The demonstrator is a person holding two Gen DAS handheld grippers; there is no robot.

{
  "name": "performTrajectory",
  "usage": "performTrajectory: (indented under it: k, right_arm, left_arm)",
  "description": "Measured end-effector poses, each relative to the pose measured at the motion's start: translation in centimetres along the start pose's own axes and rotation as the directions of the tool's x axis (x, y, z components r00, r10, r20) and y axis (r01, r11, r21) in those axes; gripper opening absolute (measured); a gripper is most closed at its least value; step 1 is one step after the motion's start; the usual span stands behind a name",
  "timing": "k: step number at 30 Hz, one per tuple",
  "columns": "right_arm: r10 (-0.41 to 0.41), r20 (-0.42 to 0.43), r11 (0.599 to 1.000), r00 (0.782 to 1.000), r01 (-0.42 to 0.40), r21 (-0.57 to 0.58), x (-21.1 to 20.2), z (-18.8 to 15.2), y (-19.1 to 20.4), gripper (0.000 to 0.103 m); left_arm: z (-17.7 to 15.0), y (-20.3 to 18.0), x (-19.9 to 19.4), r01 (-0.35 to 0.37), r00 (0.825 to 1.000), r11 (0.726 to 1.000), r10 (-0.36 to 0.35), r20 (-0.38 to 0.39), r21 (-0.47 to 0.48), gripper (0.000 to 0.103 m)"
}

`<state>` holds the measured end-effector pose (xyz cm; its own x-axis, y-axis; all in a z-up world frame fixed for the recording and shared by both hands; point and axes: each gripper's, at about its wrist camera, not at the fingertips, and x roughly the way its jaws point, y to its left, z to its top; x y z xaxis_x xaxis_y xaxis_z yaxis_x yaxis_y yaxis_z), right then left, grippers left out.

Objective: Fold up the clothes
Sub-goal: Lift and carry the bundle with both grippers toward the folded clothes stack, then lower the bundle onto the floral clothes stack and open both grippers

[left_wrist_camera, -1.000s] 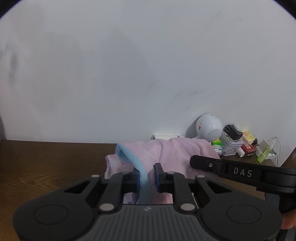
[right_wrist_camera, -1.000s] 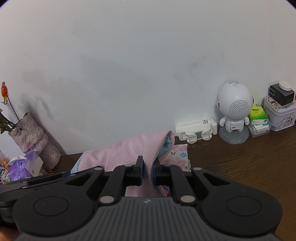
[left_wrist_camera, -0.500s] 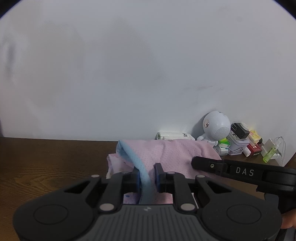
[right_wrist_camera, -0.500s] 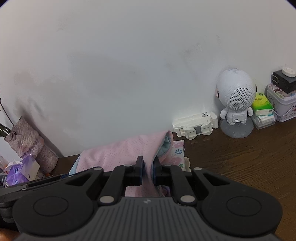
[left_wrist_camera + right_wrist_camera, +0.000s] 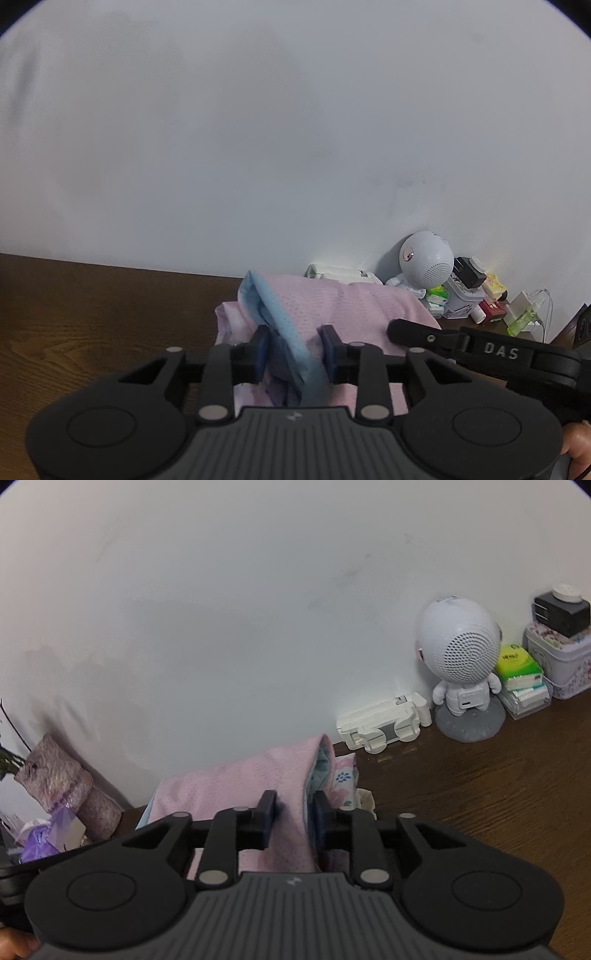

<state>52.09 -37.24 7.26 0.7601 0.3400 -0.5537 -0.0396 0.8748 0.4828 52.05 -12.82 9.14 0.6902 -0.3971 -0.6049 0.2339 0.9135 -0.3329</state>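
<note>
Both grippers are letting go of a pink mesh garment [image 5: 343,306] that is lying folded over on the brown worktop [image 5: 92,325], close to the white wall. The left gripper [image 5: 295,349] is opening its jaws; the garment's light blue edge [image 5: 284,325] is running up between them toward 11 o'clock, and the pads are standing apart from it with gaps showing on both sides. The right gripper [image 5: 293,814] is opening as well; the pink fold is lying between its jaws, touching or nearly touching the left pad, with a gap at the right one. In the left view the right gripper's black arm is crossing in at 3 o'clock, just beside the cloth.

Under the pink layer a floral fabric [image 5: 343,775] is peeking out at 1 o'clock of the right gripper.

Judging from this, the fold is being laid down and released. The risk is the cloth clinging to a pad as the grippers are pulling back, dragging the top layer and spoiling the fold. The mesh looks light and springy, so the raised blue edge may flop open. A white robot-shaped speaker [image 5: 461,653] and a white folding stand [image 5: 384,723] are standing near at 2 o'clock, and a wide withdrawal could be knocking them
</note>
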Motion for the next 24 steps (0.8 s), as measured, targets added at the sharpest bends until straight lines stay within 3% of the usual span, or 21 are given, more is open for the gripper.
performTrajectory:
  k: [4,8,11,13,14,17,24]
  right_arm:
    - [-0.010,0.030,1.000,1.000,0.010,-0.001,-1.0,0.3,0.0,0.032]
    - [-0.043,0.087,0.998,0.995,0.046,-0.034,-2.8,0.8,0.3,0.041]
    - [-0.072,0.155,0.993,0.985,0.085,-0.079,-4.4,0.8,0.7,0.041]
    - [-0.069,0.214,0.990,0.974,0.094,-0.109,-5.2,0.7,1.3,0.039]
    - [-0.058,0.229,0.988,0.972,0.089,-0.127,-5.5,0.5,1.7,0.030]
    - [-0.022,0.211,0.986,0.977,0.055,-0.154,-5.1,0.3,2.6,0.021]
    - [-0.074,0.157,0.971,0.985,0.107,-0.215,-2.4,-1.5,2.6,0.021]
  left_arm:
    - [0.5,0.0,-1.0,-0.010,1.000,1.000,0.010,0.028,0.005,0.042]
    - [0.9,0.1,-2.8,-0.074,0.994,0.996,0.071,0.085,0.040,0.048]
    - [0.9,-0.2,-4.3,-0.074,0.987,0.995,0.063,0.149,0.069,0.043]
    - [0.7,-0.9,-4.7,-0.031,0.987,0.994,0.014,0.162,0.103,0.023]
    - [0.6,-1.2,-4.5,-0.023,0.987,0.994,0.005,0.158,0.111,0.021]
    - [0.3,-1.8,-3.5,-0.023,0.991,0.993,0.008,0.132,0.117,0.019]
    - [-0.6,-1.1,-0.6,-0.051,0.996,0.995,0.045,0.074,0.086,0.019]
